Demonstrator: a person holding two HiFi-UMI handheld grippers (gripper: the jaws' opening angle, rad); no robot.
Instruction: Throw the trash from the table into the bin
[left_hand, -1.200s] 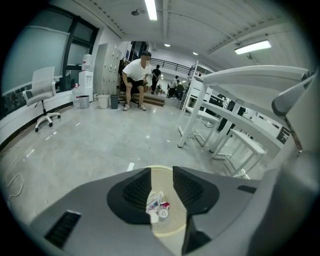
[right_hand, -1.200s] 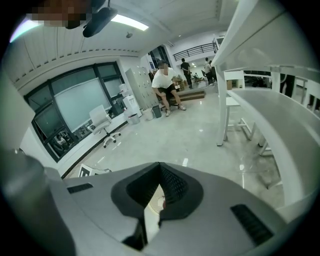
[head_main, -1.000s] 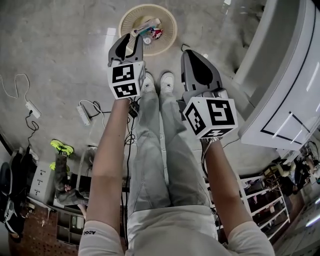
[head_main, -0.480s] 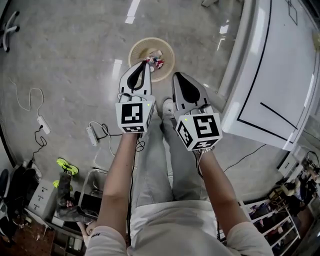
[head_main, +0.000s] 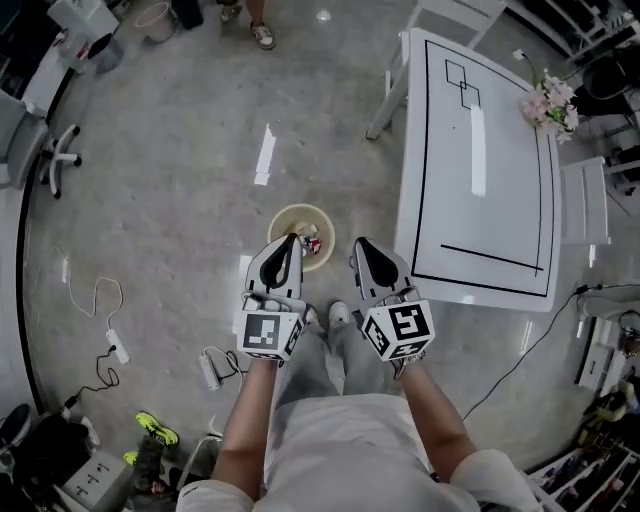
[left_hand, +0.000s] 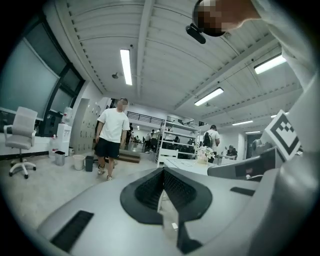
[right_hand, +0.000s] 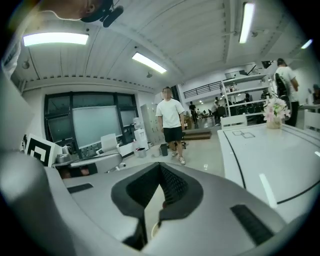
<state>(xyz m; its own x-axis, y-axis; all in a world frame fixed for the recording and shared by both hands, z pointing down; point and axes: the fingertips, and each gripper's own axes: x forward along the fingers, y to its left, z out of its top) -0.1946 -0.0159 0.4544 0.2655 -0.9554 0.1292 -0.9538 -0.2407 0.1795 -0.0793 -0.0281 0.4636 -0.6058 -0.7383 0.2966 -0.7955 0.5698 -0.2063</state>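
A round cream bin (head_main: 282, 216) stands on the grey floor just ahead of my feet, with colourful trash (head_main: 311, 240) lying inside it. My left gripper (head_main: 290, 238) is held high over the bin's near edge, shut with nothing between its jaws; in the left gripper view (left_hand: 163, 171) it points out level across the room. My right gripper (head_main: 359, 243) hangs beside it, between the bin and the white table (head_main: 480, 150), also shut and empty (right_hand: 160, 166). No trash shows on the table top (right_hand: 265, 150).
A vase of pink flowers (head_main: 548, 103) stands at the table's far corner. A person (left_hand: 112, 135) (right_hand: 170, 125) stands further off. On the floor lie a power strip with cable (head_main: 118, 352), another strip (head_main: 208, 370) and yellow shoes (head_main: 158, 430). An office chair (head_main: 40, 140) is at left.
Both grippers have risen well above the bin and tipped up toward level. The left jaws, open over the bin a second ago, have shut. The head view now takes in far more floor and the table.
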